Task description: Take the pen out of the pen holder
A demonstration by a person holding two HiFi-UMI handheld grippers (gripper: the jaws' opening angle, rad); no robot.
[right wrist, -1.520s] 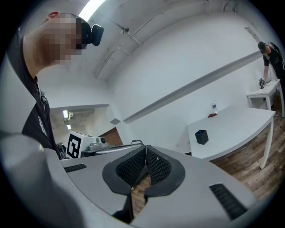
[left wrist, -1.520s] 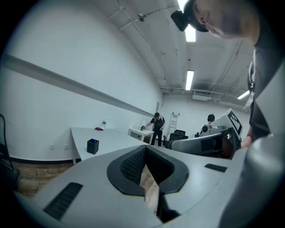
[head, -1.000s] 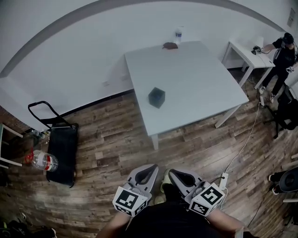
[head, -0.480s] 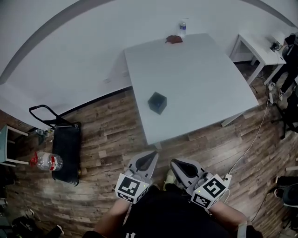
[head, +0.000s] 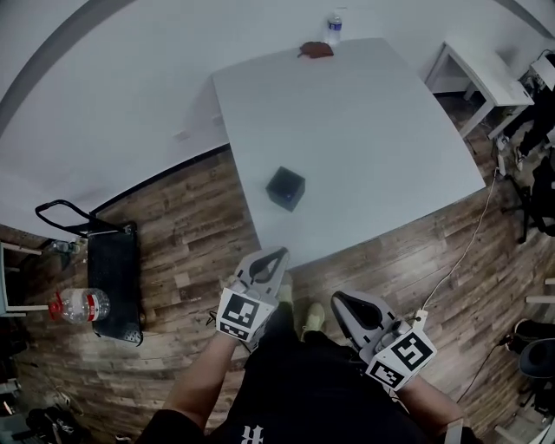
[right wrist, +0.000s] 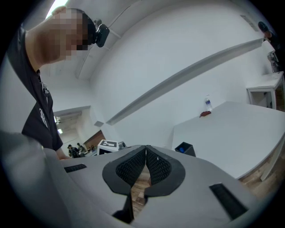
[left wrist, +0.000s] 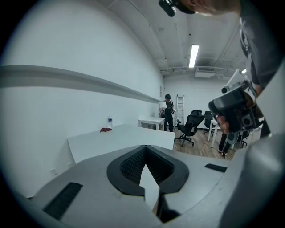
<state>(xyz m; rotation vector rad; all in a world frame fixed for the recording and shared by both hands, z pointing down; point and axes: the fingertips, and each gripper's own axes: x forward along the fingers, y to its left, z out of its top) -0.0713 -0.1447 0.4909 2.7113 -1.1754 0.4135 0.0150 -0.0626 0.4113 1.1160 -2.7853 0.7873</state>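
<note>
Set on the white table (head: 364,113), toward its 7 o'clock edge: dark pen holder (head: 285,188), mouth up. Inside, only a blue speck of pen (right wrist: 180,149), too small to tell long axis or heading. At 6 o'clock, off the table: left gripper (head: 279,253) and right gripper (head: 338,299), both pinched together on nothing.

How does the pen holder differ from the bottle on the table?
The pen holder is dark, squat and boxy; the bottle is clear and slim. The pen holder stands toward the table's near corner, the bottle at its far edge by the wall. Both stand upright, untouched.
</note>
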